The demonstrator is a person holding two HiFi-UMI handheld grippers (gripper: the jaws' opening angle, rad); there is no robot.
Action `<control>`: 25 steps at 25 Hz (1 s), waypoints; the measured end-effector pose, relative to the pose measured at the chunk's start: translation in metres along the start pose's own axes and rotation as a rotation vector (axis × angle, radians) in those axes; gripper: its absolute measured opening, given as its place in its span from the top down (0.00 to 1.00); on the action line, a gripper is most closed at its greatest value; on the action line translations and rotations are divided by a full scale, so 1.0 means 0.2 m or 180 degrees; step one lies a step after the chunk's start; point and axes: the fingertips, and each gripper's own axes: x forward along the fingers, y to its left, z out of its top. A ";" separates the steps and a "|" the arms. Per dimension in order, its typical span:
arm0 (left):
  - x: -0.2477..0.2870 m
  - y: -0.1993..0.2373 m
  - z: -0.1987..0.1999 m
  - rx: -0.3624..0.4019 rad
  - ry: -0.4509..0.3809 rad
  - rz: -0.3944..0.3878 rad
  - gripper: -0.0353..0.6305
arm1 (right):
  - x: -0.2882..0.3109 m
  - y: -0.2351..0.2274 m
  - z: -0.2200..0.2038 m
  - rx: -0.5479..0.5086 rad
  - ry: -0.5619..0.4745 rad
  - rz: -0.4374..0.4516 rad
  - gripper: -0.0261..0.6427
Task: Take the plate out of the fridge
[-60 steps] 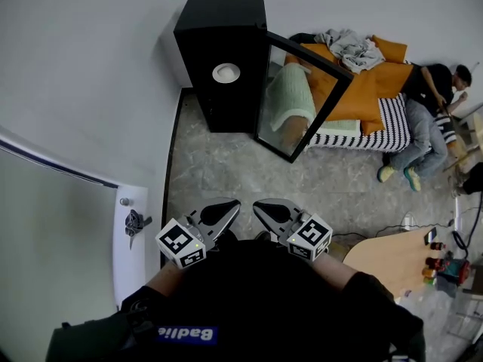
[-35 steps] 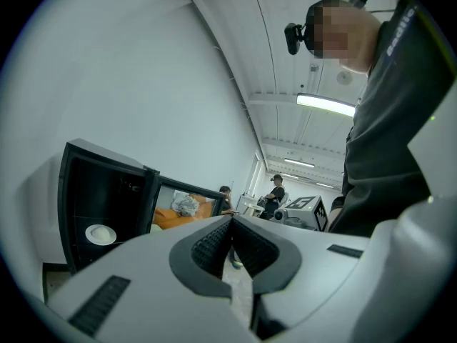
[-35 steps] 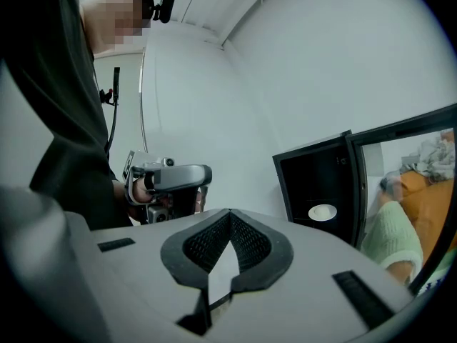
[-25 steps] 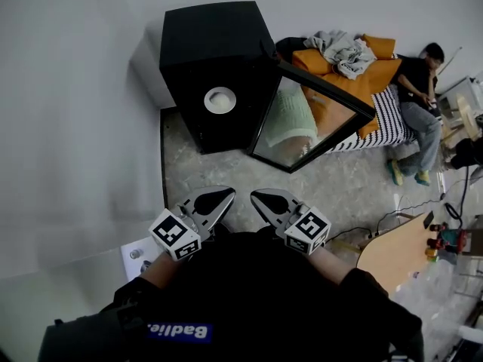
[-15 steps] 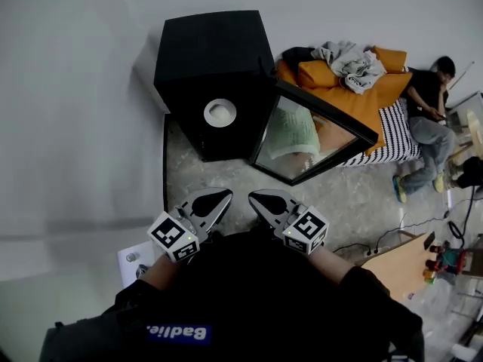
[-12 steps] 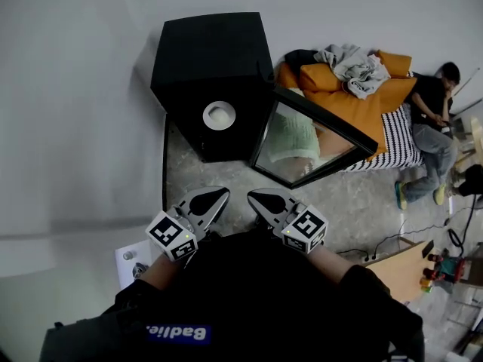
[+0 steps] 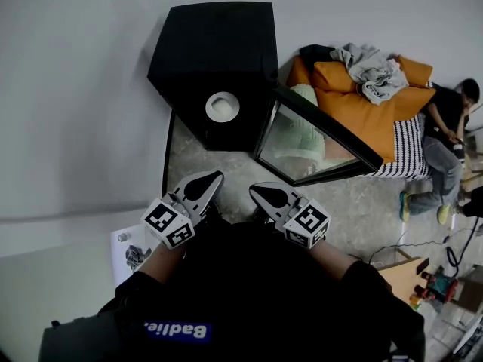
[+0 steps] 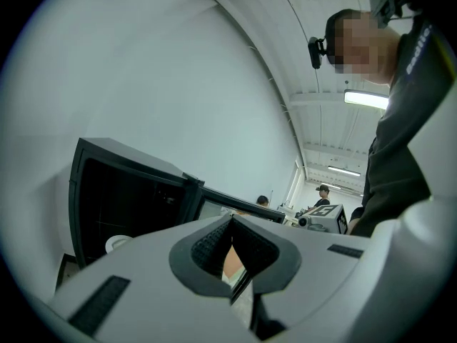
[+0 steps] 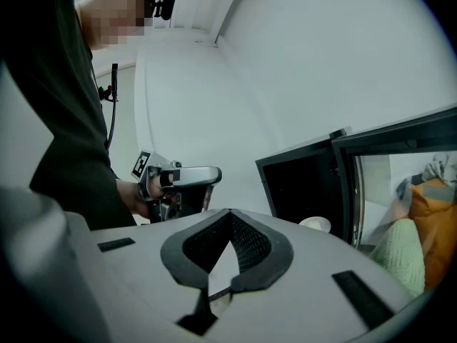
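The white plate [image 7: 223, 106] sits inside the black fridge [image 7: 215, 44], on the far side of the floor [image 7: 198, 157] from the person. The glass door [image 7: 317, 138] stands open, swung out to the right. I think this is the walk-up step, because nothing touches the plate yet. The left gripper [image 7: 213, 176] and right gripper [image 7: 254, 189] are both clenched on nothing. Next, one should open up and reach in. It must stay off the door edge on the right and the wall [image 7: 75, 89] on the left.
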 end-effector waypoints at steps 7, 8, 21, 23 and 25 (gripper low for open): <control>0.01 0.12 0.05 -0.0062 0.0007 -0.0094 0.94 | 0.04 -0.06 0.10 -0.0016 -0.0116 -0.0242 0.97; 0.01 0.14 0.05 -0.0080 0.0017 -0.0108 0.94 | 0.06 -0.06 0.10 -0.0016 -0.0110 -0.0251 0.97; 0.04 0.42 0.00 -0.0438 0.0014 -0.0219 0.94 | 0.17 -0.07 0.11 0.0013 -0.0064 -0.0509 0.97; 0.05 0.49 -0.02 -0.0605 0.0002 -0.0193 0.94 | 0.19 -0.08 0.11 0.0021 -0.0056 -0.0541 0.97; 0.06 0.55 -0.04 -0.0733 -0.0008 -0.0176 0.94 | 0.19 -0.08 0.11 0.0024 -0.0040 -0.0580 0.97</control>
